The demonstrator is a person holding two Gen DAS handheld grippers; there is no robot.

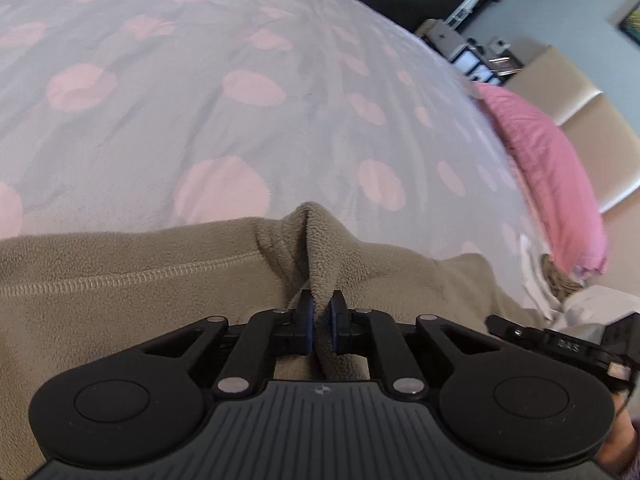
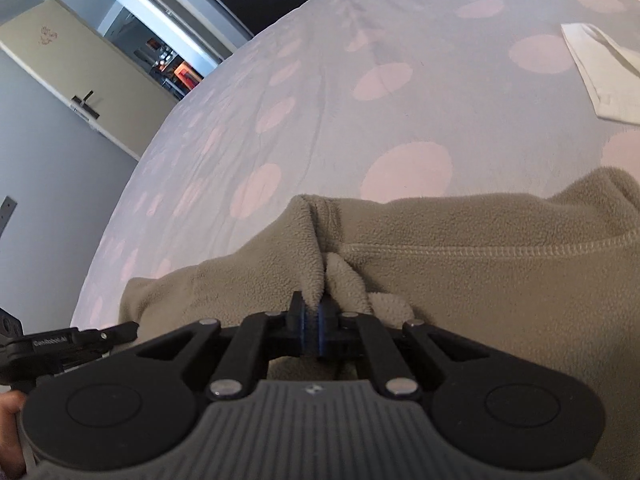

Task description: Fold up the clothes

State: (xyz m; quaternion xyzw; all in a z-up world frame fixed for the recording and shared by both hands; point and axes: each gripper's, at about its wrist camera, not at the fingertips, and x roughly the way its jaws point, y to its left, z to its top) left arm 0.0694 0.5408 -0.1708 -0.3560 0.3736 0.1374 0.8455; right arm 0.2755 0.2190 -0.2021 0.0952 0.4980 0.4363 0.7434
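A tan fleece garment (image 1: pixel 120 280) lies on a bed with a pale cover dotted with pink circles (image 1: pixel 200 100). My left gripper (image 1: pixel 320 312) is shut on a raised pinch of the fleece along its far edge. In the right wrist view the same fleece (image 2: pixel 480 280) fills the lower frame, and my right gripper (image 2: pixel 314 312) is shut on a bunched fold of it near a stitched seam (image 2: pixel 480 250). Each gripper shows at the edge of the other's view.
A pink pillow (image 1: pixel 552 168) lies at the bed's right side, with a beige headboard (image 1: pixel 592 120) behind it. A folded white cloth (image 2: pixel 600 68) lies on the cover at the far right. A door and wall (image 2: pixel 80 80) stand beyond the bed's left edge.
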